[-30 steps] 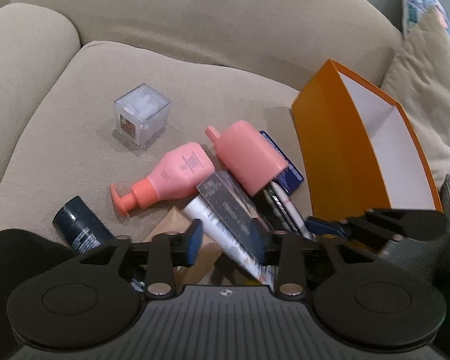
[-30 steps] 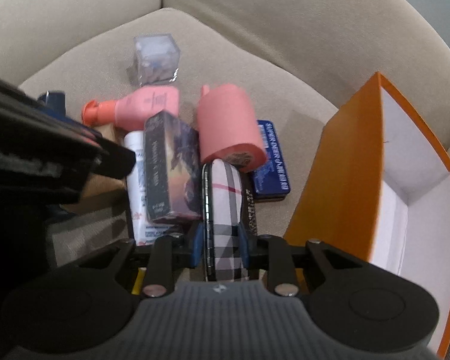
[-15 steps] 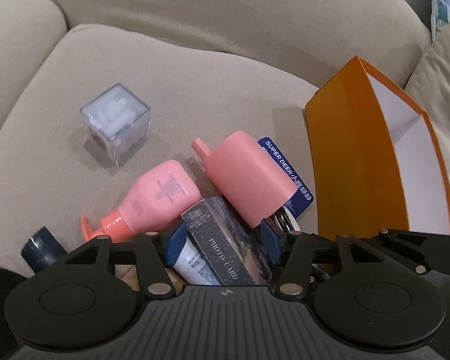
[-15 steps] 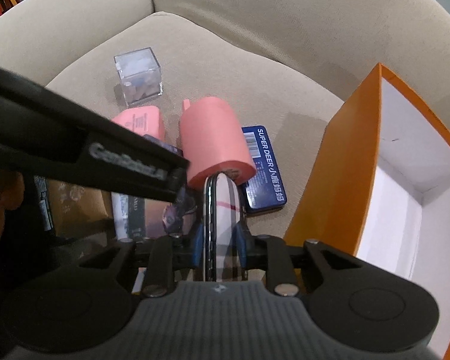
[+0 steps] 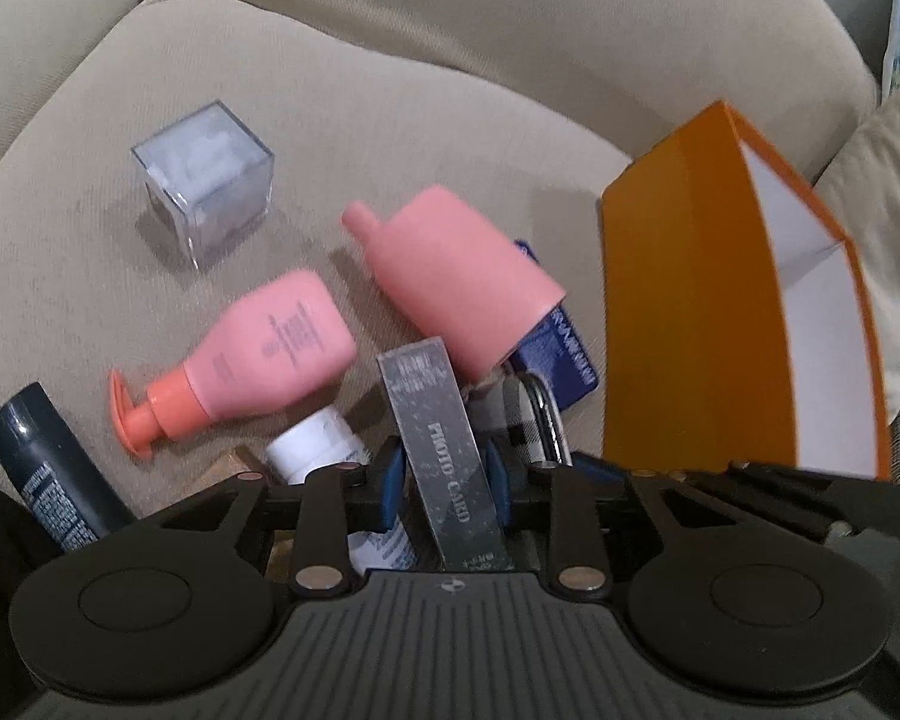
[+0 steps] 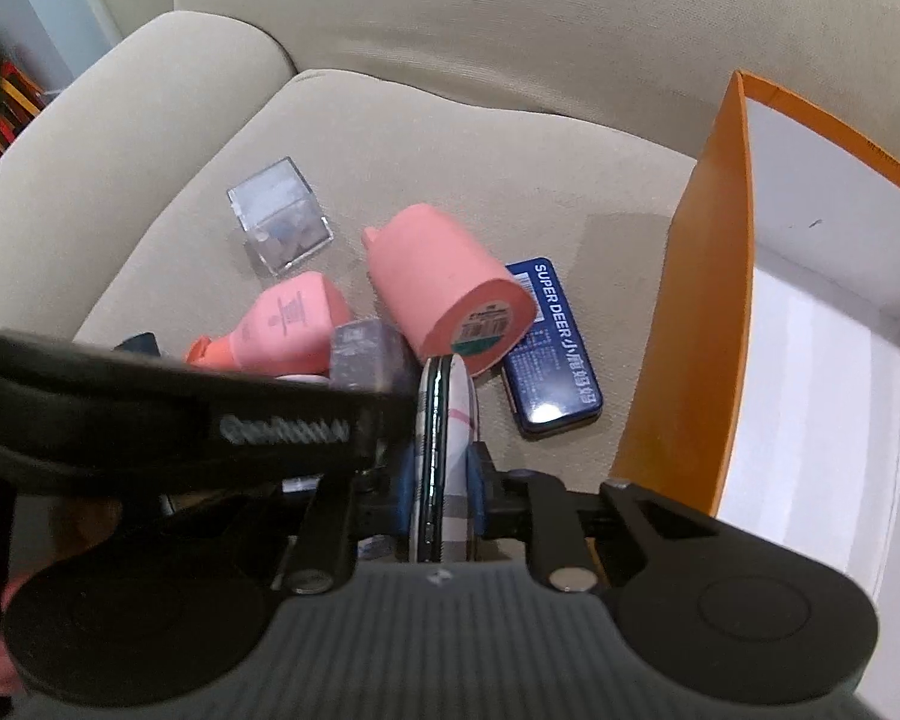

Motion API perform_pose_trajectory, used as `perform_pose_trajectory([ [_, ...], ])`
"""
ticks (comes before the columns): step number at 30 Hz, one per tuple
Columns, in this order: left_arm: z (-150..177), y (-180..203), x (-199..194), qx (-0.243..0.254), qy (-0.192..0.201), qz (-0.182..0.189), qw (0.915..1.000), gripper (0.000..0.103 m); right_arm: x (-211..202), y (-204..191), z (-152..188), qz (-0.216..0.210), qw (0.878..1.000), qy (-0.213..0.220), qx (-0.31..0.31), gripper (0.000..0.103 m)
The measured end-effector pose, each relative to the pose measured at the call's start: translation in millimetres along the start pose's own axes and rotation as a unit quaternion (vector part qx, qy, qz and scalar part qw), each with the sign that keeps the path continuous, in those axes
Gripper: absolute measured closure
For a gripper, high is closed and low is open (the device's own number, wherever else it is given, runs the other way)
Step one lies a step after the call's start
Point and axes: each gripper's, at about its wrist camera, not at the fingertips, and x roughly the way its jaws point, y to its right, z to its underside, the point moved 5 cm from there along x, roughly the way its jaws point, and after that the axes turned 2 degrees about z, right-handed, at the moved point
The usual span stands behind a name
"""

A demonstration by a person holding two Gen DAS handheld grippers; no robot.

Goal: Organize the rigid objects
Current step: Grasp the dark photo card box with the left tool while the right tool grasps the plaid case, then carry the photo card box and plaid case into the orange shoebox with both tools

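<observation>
My left gripper (image 5: 443,489) is shut on a grey photo card box (image 5: 438,420) and holds it above the pile. My right gripper (image 6: 441,489) is shut on a plaid phone case (image 6: 444,420), lifted over the cushion. An open orange box (image 5: 690,324) with a white inside stands at the right, also in the right wrist view (image 6: 708,300). On the seat lie a pink bottle (image 5: 450,276), a pink pump bottle (image 5: 258,354), a blue tin (image 6: 552,348) and a clear cube (image 5: 204,174).
A dark spray can (image 5: 48,462) and a white tube (image 5: 324,444) lie at the near left. The beige sofa cushion (image 5: 390,120) carries everything. A pillow (image 5: 876,192) sits behind the orange box. The left gripper's arm (image 6: 180,420) crosses the right wrist view.
My left gripper closed on the photo card box and raised it. My right gripper lifted the plaid phone case up and back from the pile.
</observation>
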Motion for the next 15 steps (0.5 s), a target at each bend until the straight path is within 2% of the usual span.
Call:
perform_pose_trajectory([
  [5,-1,-4,7,-0.02,0.003,0.002,0.9998,0.071,6,3,-2,0.005,1.0,0.003,-0.016,0.086],
  [15,-4,-16,7,-0.049,0.005,0.012,0.9987,0.074,7,9,-6,-0.015,1.0,-0.001,-0.021,0.084],
])
